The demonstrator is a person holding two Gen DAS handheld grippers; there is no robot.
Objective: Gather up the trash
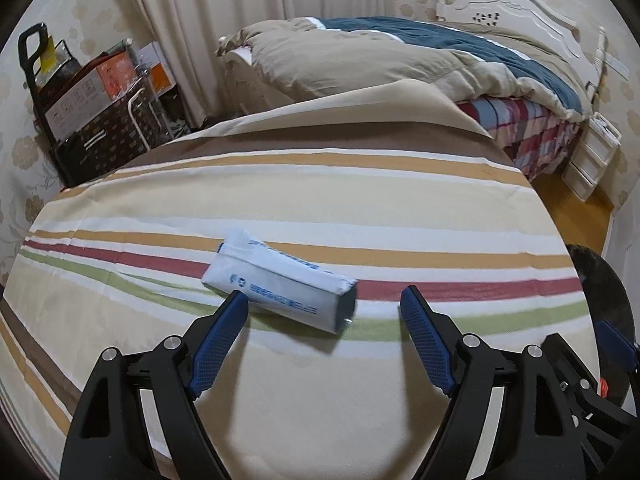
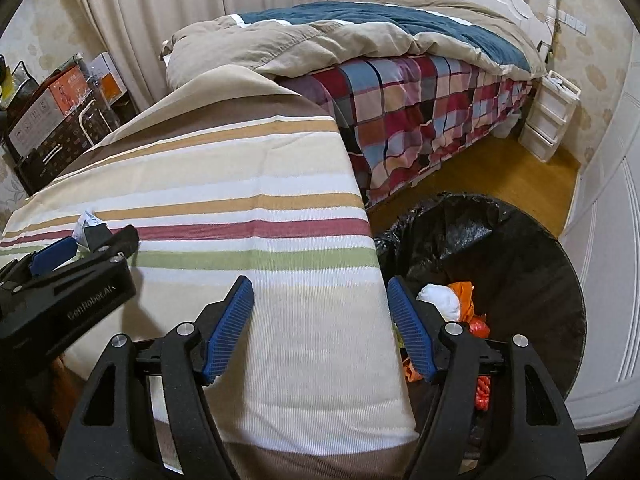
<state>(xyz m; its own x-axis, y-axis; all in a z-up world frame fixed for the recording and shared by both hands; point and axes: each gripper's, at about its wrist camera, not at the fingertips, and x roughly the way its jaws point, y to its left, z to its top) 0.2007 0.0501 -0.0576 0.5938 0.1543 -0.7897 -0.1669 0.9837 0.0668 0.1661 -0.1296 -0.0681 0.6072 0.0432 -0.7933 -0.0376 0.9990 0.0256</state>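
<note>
A white carton [image 1: 280,284] with blue print lies on its side on the striped cloth [image 1: 320,200]. My left gripper [image 1: 324,296] is open just over the carton's near end. Its left fingertip [image 1: 236,304] is close against the carton's side and the right finger stands well clear. In the right wrist view the carton [image 2: 90,222] peeks out behind the left gripper [image 2: 86,246]. My right gripper [image 2: 319,284] is open and empty, over the right edge of the cloth [image 2: 240,200]. Beside it stands a black-bagged trash bin [image 2: 520,272] holding a white wad and orange wrappers.
A bed [image 2: 420,100] with a plaid sheet and a rumpled duvet lies behind the cloth. A white drawer unit [image 2: 552,116] stands at its far end. Stacked boxes and bags [image 1: 100,100] fill the left corner. A white panelled door [image 2: 608,240] is beyond the bin.
</note>
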